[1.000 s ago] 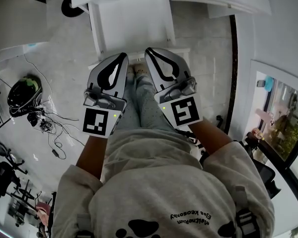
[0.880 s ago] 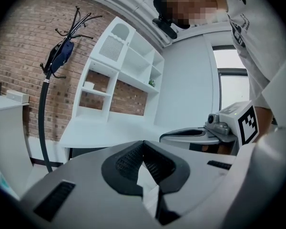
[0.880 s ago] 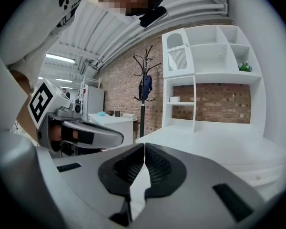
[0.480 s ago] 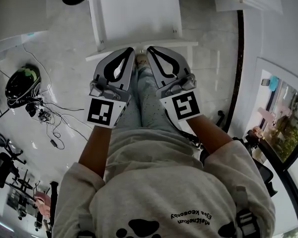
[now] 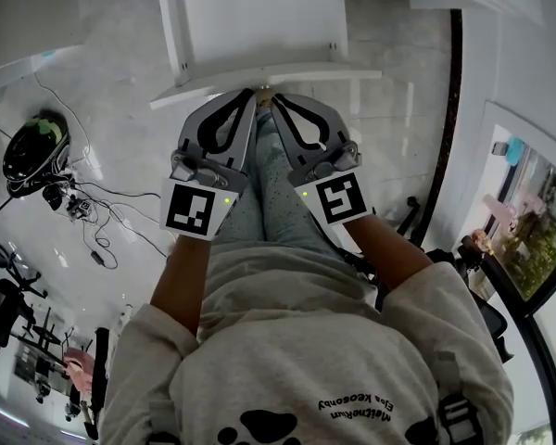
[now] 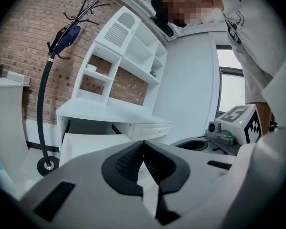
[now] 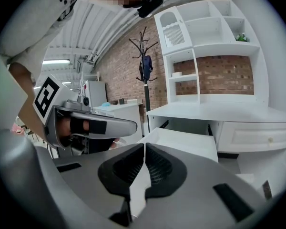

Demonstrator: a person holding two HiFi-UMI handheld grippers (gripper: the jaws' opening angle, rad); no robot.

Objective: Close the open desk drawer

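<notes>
The drawer (image 5: 259, 21) stands pulled out from the white desk (image 7: 219, 111), its pale bottom bare and its front panel running across the top of the head view, toward the person. Just short of that front panel, the left gripper (image 5: 246, 96) and the right gripper (image 5: 278, 100) are held side by side, tips angled in toward each other. The pictures do not show whether either tip touches the panel. In its own view, the left gripper's jaws are pressed together with nothing between the ribbed pads (image 6: 128, 159). The right gripper's jaws are likewise closed tip to tip on nothing. Below the grippers are the person's speckled trouser legs (image 5: 269, 193) and a grey sweatshirt (image 5: 306, 360). A white shelf unit (image 7: 205, 37) rises on the desk against a brick wall (image 7: 229, 75), with a black coat stand (image 7: 145, 80) beside it. On the pale floor (image 5: 120, 100) to the left lie a dark helmet (image 5: 32, 151) and loose cables (image 5: 102, 221).
</notes>
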